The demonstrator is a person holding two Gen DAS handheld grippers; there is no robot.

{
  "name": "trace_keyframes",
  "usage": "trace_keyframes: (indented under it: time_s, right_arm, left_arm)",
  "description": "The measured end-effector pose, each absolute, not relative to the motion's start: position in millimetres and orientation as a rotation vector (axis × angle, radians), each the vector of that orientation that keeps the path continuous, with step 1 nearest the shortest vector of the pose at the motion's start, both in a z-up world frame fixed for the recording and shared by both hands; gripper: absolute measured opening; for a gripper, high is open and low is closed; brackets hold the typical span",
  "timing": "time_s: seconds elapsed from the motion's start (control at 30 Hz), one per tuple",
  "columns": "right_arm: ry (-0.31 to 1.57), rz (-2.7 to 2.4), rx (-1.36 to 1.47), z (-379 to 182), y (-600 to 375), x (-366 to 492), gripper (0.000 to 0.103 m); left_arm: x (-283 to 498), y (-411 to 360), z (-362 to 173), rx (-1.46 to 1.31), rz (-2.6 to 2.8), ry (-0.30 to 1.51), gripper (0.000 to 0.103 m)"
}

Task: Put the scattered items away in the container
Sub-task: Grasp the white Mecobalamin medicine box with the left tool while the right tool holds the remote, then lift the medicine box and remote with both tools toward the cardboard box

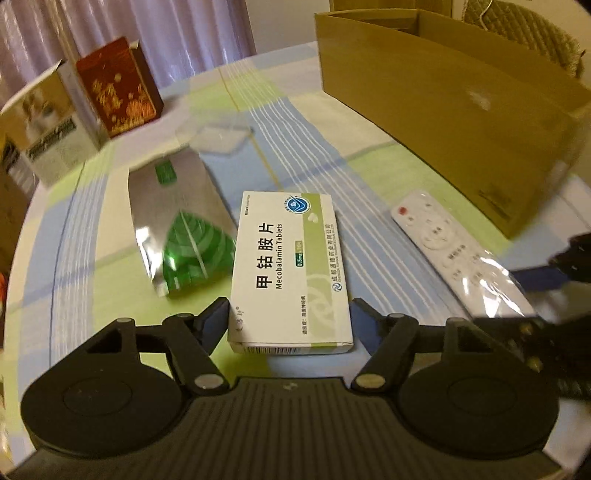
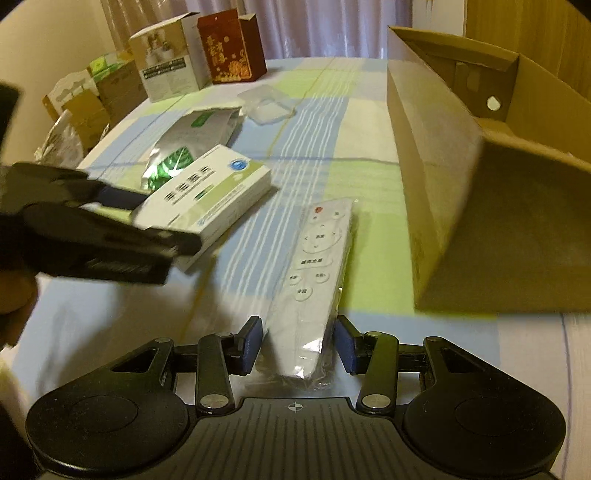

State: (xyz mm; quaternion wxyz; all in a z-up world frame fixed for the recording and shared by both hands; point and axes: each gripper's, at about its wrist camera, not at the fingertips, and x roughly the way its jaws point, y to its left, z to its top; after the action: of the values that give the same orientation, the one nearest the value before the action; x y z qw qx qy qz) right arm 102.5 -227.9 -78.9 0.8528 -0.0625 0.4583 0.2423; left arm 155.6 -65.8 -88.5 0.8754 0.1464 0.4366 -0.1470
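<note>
Here, cardboard box (image 2: 461,206) (contents hidden); left tongs (image 1: 290,317) spread around tablet box (image 1: 288,269), right tongs (image 2: 299,345) spread around remote (image 2: 314,280).

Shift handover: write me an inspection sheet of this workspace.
Surface: checked tablecloth, round table.
Job's things: Mecobalamin tablet box, wrapped white remote, silver-green foil pouch, clear plastic lid, all outside the cardboard box.
Clutter: red carton, white carton at far edge.
Grippers: left gripper open around tablet box; right gripper open around remote.
Cables: nothing seen.
Surroundings: curtain.
</note>
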Motion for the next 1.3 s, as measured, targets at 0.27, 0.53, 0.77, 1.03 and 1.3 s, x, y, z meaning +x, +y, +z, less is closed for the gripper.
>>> trace_keyframes:
  time_s: [0.27, 0.53, 0.77, 1.03, 1.3]
  right_arm:
    - [0.897, 0.451, -0.156, -71.8, -232.1, 84.4, 0.091]
    - [0.841, 0.456, -0.271, -88.0, -216.5, 92.1, 0.09]
    - [0.811, 0.463, -0.312, -97.0, -216.0, 92.2, 0.081]
    - [0.793, 0.475, -0.305, -97.9, -212.2, 95.4, 0.058]
    - [0.838, 0.456, -0.248, -91.4, -223.0, 95.5, 0.041]
  left_arm:
    - [123.0, -62.5, -87.7, 0.271, -0.285, 0.905, 0.084]
    - [140.3, -64.7, -88.0, 0.276, -0.28, 0.847, 0.086]
    - [160.4, -69.0, -97.0, 0.267, -0.301, 0.852, 0.086]
    - [165.0, -73.2, -106.3, 0.282, -0.317, 0.897, 0.072]
    - [152.6, -73.9, -103.4, 0.264, -0.332, 0.919, 0.068]
